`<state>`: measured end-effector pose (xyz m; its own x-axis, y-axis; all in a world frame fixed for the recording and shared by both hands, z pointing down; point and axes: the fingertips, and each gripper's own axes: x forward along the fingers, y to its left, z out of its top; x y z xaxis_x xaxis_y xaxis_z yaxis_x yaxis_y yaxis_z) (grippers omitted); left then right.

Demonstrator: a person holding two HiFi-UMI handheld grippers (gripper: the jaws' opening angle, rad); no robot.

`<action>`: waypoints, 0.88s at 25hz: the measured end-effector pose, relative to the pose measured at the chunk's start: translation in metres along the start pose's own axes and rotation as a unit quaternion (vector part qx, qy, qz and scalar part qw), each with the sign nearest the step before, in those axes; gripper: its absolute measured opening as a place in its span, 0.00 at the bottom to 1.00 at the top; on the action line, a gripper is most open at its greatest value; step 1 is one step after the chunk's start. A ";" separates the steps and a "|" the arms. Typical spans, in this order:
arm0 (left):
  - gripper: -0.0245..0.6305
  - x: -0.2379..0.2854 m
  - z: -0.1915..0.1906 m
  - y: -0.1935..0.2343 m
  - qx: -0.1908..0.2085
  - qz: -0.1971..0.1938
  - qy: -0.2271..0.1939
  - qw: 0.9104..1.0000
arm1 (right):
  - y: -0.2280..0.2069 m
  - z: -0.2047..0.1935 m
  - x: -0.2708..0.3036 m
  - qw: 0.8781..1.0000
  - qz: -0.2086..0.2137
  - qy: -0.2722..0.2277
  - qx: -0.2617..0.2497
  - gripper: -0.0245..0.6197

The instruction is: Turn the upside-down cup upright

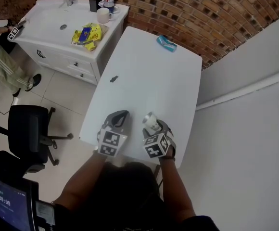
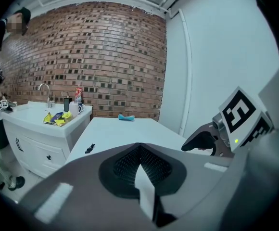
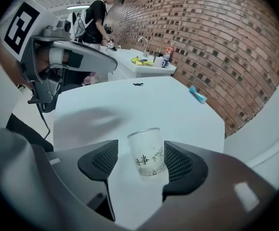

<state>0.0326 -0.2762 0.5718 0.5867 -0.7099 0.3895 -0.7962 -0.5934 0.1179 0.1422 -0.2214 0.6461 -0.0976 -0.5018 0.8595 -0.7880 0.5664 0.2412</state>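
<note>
White table (image 1: pixel 144 76), cup (image 3: pixel 147 153) between parted right tongs (image 3: pixel 141 159)

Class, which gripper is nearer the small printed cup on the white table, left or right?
Right. The right gripper has the cup between its open jaws; the left gripper, jaws shut, sits to the cup's left in the head view, apart.
</note>
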 end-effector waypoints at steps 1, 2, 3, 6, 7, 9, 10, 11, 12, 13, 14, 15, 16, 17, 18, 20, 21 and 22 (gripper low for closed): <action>0.04 0.000 -0.001 0.001 -0.001 0.000 0.001 1.000 | -0.001 -0.001 0.003 1.000 0.001 0.012 -0.007 0.54; 0.04 -0.001 -0.002 0.001 -0.001 0.000 0.002 1.000 | -0.003 -0.001 0.006 1.000 0.001 0.023 -0.015 0.55; 0.04 -0.001 -0.002 0.001 -0.002 0.000 0.004 1.000 | -0.005 0.000 0.009 0.999 0.002 0.034 -0.024 0.55; 0.04 -0.004 -0.007 0.000 -0.006 0.000 0.009 1.000 | -0.010 0.003 0.018 0.997 0.010 0.063 -0.050 0.55; 0.04 -0.005 -0.009 0.000 -0.008 0.001 0.011 1.000 | -0.010 0.002 0.021 0.996 0.018 0.074 -0.056 0.55; 0.04 -0.007 -0.016 0.000 -0.009 0.005 0.018 1.000 | -0.008 -0.003 0.029 0.992 0.039 0.100 -0.066 0.56; 0.04 -0.009 -0.019 0.002 -0.010 0.009 0.022 1.000 | -0.006 -0.006 0.032 0.990 0.047 0.113 -0.073 0.57; 0.04 -0.010 -0.022 0.004 -0.010 0.014 0.026 1.000 | -0.005 -0.008 0.036 0.987 0.052 0.126 -0.080 0.58; 0.04 -0.011 -0.025 0.006 -0.011 0.017 0.030 0.999 | -0.004 -0.008 0.038 0.985 0.055 0.136 -0.086 0.58; 0.04 -0.012 -0.026 0.008 -0.013 0.019 0.032 0.999 | -0.004 -0.008 0.040 0.984 0.057 0.144 -0.089 0.58; 0.04 -0.013 -0.026 0.009 -0.014 0.020 0.033 0.999 | -0.004 -0.008 0.042 0.983 0.058 0.149 -0.092 0.58; 0.04 -0.013 -0.026 0.010 -0.014 0.020 0.034 0.999 | -0.004 -0.007 0.043 0.982 0.058 0.155 -0.096 0.58; 0.04 -0.014 -0.026 0.011 -0.013 0.020 0.034 0.999 | -0.005 -0.008 0.044 0.980 0.057 0.161 -0.100 0.58; 0.04 -0.014 -0.027 0.011 -0.011 0.020 0.034 0.999 | -0.005 -0.009 0.046 0.979 0.056 0.166 -0.104 0.58; 0.04 -0.015 -0.027 0.012 -0.010 0.020 0.035 0.999 | -0.005 -0.010 0.047 0.978 0.056 0.170 -0.107 0.58; 0.04 -0.017 -0.030 0.014 -0.009 0.023 0.035 0.999 | -0.005 -0.011 0.049 0.977 0.054 0.175 -0.111 0.58; 0.04 -0.017 -0.031 0.016 -0.011 0.025 0.036 0.999 | -0.006 -0.012 0.050 0.976 0.051 0.177 -0.114 0.57; 0.04 -0.018 -0.032 0.017 -0.013 0.027 0.037 0.999 | -0.007 -0.013 0.051 0.976 0.049 0.179 -0.116 0.54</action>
<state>0.0040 -0.2614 0.5964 0.5317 -0.7097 0.4623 -0.8302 -0.5446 0.1188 0.1501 -0.2425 0.6940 0.0865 -0.2001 0.9760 -0.6225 0.7540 0.2097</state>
